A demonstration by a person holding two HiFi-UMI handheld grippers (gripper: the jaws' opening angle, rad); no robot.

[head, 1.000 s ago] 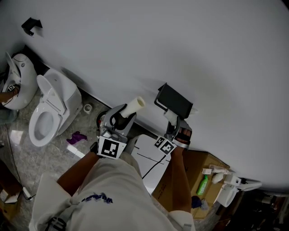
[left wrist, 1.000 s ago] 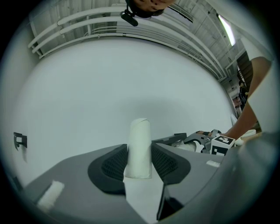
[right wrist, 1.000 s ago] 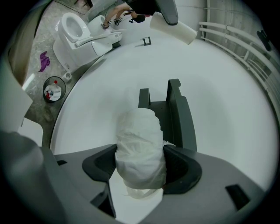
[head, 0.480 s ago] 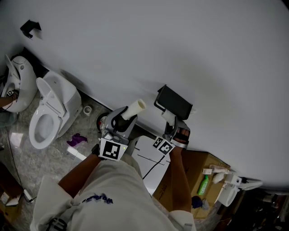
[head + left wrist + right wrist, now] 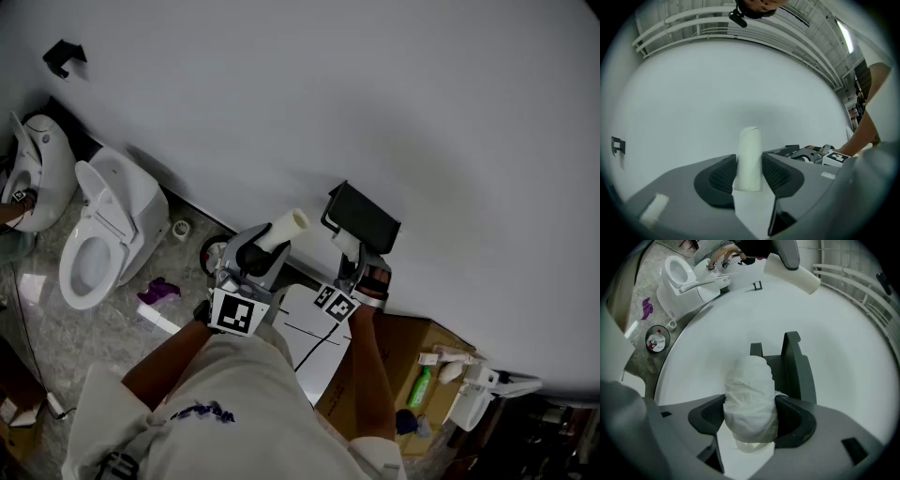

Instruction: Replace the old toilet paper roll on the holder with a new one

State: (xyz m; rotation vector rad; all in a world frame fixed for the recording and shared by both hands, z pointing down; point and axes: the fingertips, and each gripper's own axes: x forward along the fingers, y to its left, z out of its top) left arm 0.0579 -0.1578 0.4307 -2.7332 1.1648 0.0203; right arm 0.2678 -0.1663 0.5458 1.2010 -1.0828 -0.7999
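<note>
My left gripper (image 5: 265,247) is shut on a bare cardboard tube (image 5: 283,231), which sticks out level toward the white wall; in the left gripper view the tube (image 5: 750,159) stands pinched between the dark pads of that gripper (image 5: 749,171). My right gripper (image 5: 354,259) is shut on a squashed white toilet paper roll (image 5: 751,399), just below the black wall holder (image 5: 362,217). In the right gripper view the holder (image 5: 790,365) is right behind the roll, and the left gripper's tube (image 5: 793,275) shows at the top.
A white toilet (image 5: 103,230) and a second fixture (image 5: 37,169) stand at the left. On the floor are a small bin (image 5: 214,253) and a purple cloth (image 5: 159,288). At the lower right a cardboard box (image 5: 412,352) holds a green bottle (image 5: 420,384). A black hook (image 5: 64,54) is on the wall.
</note>
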